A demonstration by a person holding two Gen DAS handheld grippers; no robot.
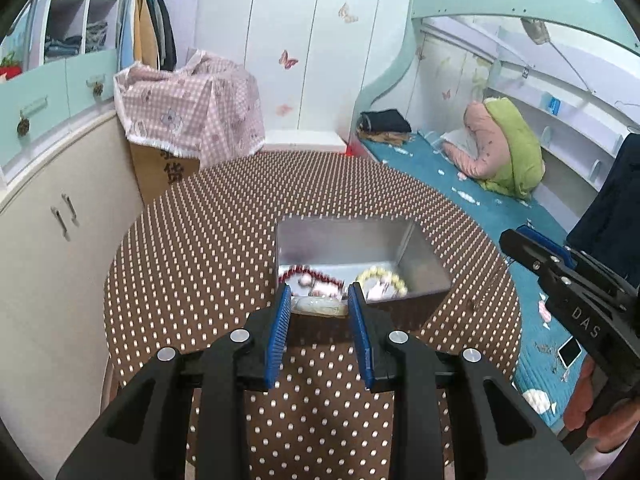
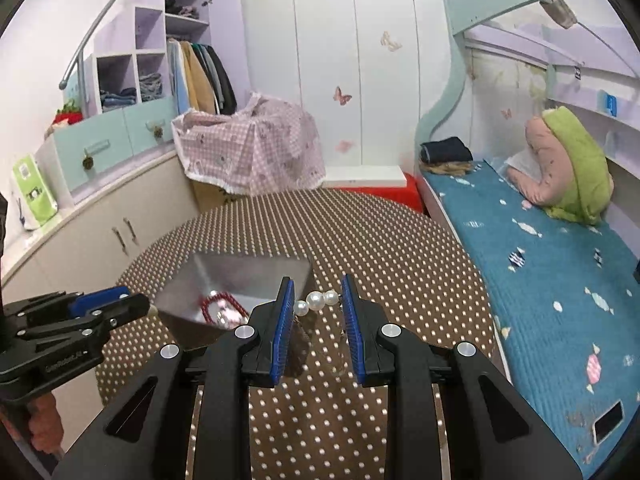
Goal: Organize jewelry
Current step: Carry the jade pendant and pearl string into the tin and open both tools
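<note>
An open metal box stands on the round brown dotted table. Inside lie a red bead bracelet, a yellow bead bracelet and some pink pieces. My left gripper hovers at the box's near edge, shut on a pale whitish piece that spans its blue pads. In the right wrist view my right gripper is to the right of the box, shut on a short pearl strand. A thin chain dangles below the strand. The left gripper shows at the left edge.
A bed with a teal cover runs along the table's right side, with a phone on it. Cream cabinets curve along the left. A carton under pink checked cloth stands behind the table.
</note>
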